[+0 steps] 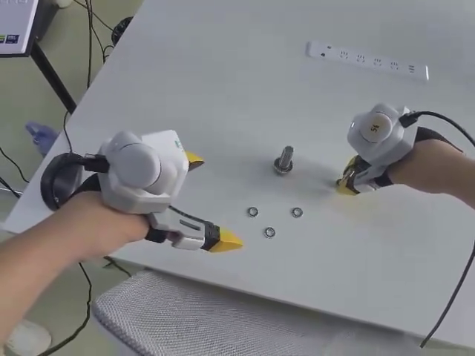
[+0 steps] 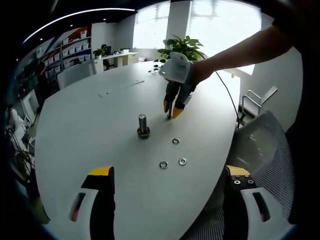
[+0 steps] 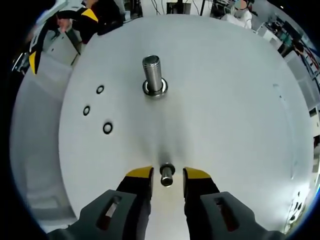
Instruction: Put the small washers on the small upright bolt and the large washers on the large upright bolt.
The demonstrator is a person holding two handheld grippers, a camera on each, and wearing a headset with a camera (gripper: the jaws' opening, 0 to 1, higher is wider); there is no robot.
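Your left gripper [image 1: 211, 199] is spread wide and holds nothing, above the near edge of the table [image 1: 223, 74]. Your right gripper [image 1: 347, 182] is a little apart, with one jaw on each side of the small upright bolt [image 3: 166, 174] and a thin gap to each. The large upright bolt [image 1: 284, 159] stands toward the table's middle. Three washers [image 1: 269, 233] lie flat between it and the near edge.
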